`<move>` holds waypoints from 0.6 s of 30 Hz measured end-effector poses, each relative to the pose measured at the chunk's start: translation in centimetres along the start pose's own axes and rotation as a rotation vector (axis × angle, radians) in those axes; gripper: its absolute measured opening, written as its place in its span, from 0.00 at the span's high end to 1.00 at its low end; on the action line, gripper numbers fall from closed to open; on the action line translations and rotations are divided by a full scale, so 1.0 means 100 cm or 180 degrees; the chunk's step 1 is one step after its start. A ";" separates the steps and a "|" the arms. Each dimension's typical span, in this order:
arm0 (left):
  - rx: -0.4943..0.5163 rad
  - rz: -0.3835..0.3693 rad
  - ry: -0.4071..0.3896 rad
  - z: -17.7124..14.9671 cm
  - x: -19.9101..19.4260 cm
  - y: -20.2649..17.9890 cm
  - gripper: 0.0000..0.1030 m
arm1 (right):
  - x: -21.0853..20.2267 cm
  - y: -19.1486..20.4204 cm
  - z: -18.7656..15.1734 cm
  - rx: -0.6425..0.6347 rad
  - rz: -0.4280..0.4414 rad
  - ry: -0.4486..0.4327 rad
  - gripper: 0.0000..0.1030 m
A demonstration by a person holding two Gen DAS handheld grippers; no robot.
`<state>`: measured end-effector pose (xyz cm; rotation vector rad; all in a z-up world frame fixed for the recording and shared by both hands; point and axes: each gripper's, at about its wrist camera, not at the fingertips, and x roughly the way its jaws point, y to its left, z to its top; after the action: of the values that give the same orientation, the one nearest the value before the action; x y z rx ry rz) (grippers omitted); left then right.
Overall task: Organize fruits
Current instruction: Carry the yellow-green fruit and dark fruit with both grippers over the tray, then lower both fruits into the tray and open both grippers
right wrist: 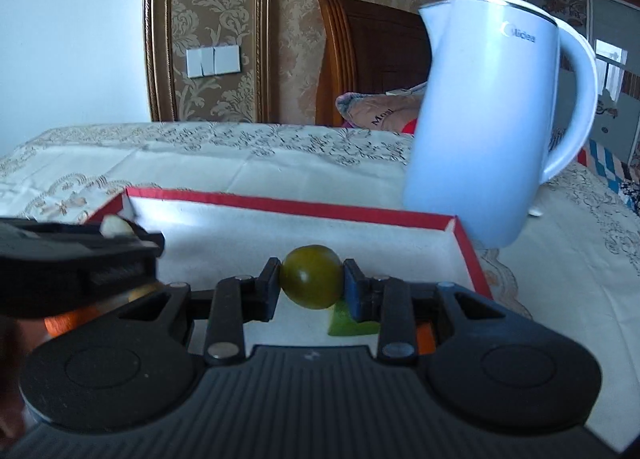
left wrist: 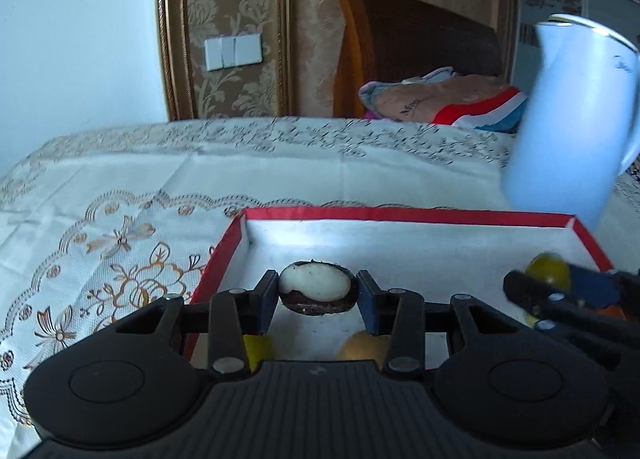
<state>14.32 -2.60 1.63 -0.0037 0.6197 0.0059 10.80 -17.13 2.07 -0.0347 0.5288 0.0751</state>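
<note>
My left gripper is shut on a halved dark-skinned fruit with white flesh, held over the red-rimmed box. In the right wrist view my right gripper is shut on a round green fruit above the same box. The right gripper and its green fruit also show at the right of the left wrist view. The left gripper with its white fruit shows at the left of the right wrist view. Below the fingers lie a yellow piece, a tan fruit, a green piece and orange fruit.
A white electric kettle stands just behind the box's right far corner. The box sits on an embroidered cream tablecloth. Behind the table are a bed with a wooden headboard and a papered wall.
</note>
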 end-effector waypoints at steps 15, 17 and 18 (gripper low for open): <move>0.0024 0.0248 -0.0001 -0.003 0.012 0.014 0.60 | 0.036 0.009 0.003 0.0022 -0.0035 0.0340 0.70; 0.0029 0.0242 -0.0010 -0.004 0.012 0.015 0.60 | 0.037 0.009 0.001 0.0005 -0.0054 0.0337 0.70; 0.0033 0.0232 -0.0023 -0.004 0.013 0.014 0.60 | 0.035 0.009 0.000 0.0006 -0.0059 0.0337 0.70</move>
<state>15.11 -1.16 0.59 0.0290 0.6125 0.0731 13.80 -16.03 0.31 -0.0420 0.6342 0.0548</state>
